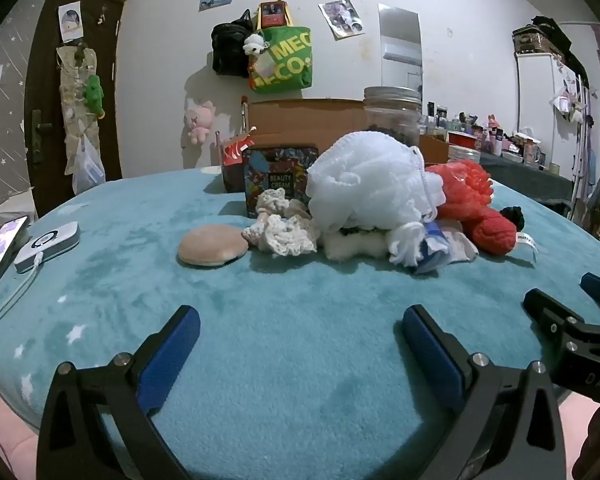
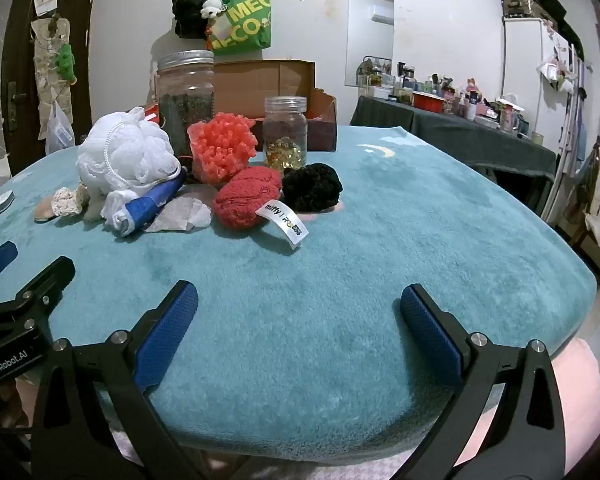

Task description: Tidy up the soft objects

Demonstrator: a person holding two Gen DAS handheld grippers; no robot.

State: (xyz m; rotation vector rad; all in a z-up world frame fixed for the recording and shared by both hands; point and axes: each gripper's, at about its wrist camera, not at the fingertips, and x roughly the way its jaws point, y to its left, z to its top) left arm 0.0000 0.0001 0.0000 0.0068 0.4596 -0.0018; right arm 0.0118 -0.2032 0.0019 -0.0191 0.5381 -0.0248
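Tongs both wide open, empty | red plush (image 2: 247,198) ahead-left of your right tongs (image 2: 298,312) | ahead-right of left tongs (image 1: 300,334) | right nearer.

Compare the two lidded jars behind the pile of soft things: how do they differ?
The tall jar has a metal lid and dark contents; the short jar has a clear plastic lid and golden pieces at its bottom. The tall one stands behind the white bath pouf, the short one beside the coral sponge. Both stand upright, closed.
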